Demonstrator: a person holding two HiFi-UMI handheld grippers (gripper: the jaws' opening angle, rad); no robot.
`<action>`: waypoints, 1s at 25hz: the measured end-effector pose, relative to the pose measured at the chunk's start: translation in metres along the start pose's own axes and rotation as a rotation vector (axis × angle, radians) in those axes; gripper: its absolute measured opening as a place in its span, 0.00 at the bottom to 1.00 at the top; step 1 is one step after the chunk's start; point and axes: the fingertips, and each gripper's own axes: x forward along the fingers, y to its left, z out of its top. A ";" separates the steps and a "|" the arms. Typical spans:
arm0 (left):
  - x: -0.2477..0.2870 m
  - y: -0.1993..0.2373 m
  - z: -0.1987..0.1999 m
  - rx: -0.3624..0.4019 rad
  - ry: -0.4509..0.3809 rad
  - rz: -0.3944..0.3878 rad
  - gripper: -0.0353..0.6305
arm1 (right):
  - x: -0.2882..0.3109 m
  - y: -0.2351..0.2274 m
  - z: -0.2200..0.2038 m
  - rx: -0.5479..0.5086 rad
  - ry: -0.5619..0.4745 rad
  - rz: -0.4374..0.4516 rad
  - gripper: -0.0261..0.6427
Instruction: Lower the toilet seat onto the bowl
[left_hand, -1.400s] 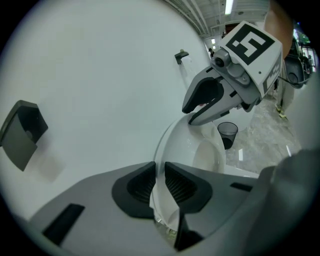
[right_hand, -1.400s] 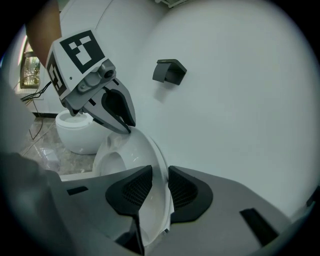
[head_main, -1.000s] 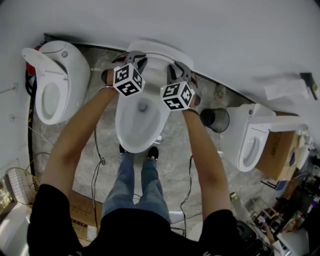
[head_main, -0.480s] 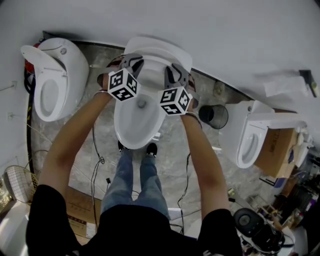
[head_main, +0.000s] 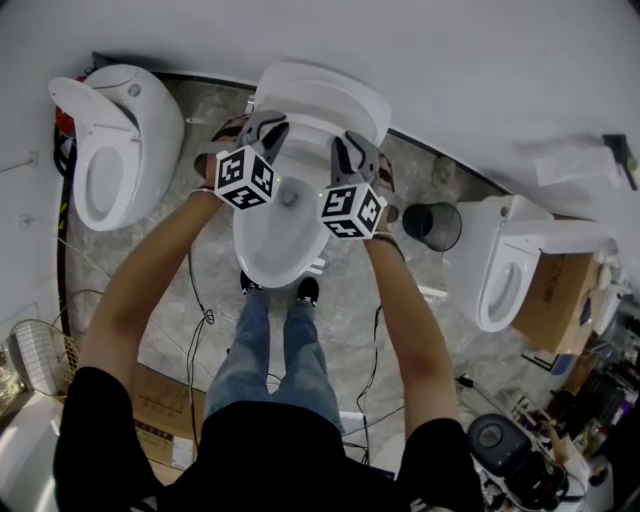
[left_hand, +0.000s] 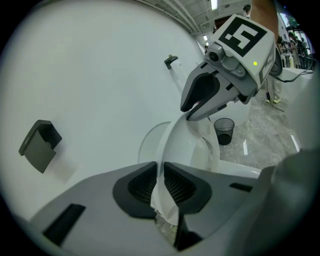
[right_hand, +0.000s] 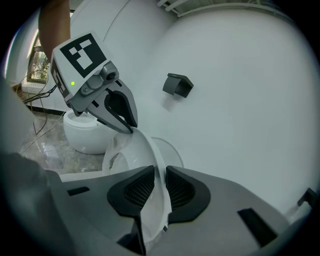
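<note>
A white toilet (head_main: 120, 150) stands at the far left, near the wall. Beside it, over the middle toilet, the left gripper (head_main: 262, 130) reaches in from the person's outstretched arm. Its jaws are clamped on the left edge of the toilet seat (left_hand: 182, 135), with the thin white rim pinched between the dark ribbed pads (left_hand: 142, 185). The seat is raised off the bowl (head_main: 278, 240) and stands tilted, just in front of the lid (head_main: 325, 95) that rests back toward the wall. The right gripper (head_main: 352, 152) grips the seat's opposite edge, its jaws likewise closed tight on the rim. The person's shoes (head_main: 305, 292) are at the foot of the bowl on the marbled floor (head_main: 350, 300). Further right a dark waste bin (head_main: 432, 226) sits on the floor. Beyond it is a third toilet (head_main: 505, 285), with a cardboard box (head_main: 562, 300) beside it.
</note>
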 end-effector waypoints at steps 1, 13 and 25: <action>-0.003 -0.002 -0.001 -0.001 -0.002 0.001 0.13 | -0.003 0.002 0.000 -0.001 -0.003 -0.001 0.17; -0.036 -0.028 -0.008 -0.009 -0.019 0.019 0.12 | -0.036 0.032 0.002 -0.028 -0.027 -0.011 0.17; -0.067 -0.060 -0.019 -0.023 -0.018 0.021 0.12 | -0.067 0.065 -0.001 -0.040 -0.042 -0.008 0.16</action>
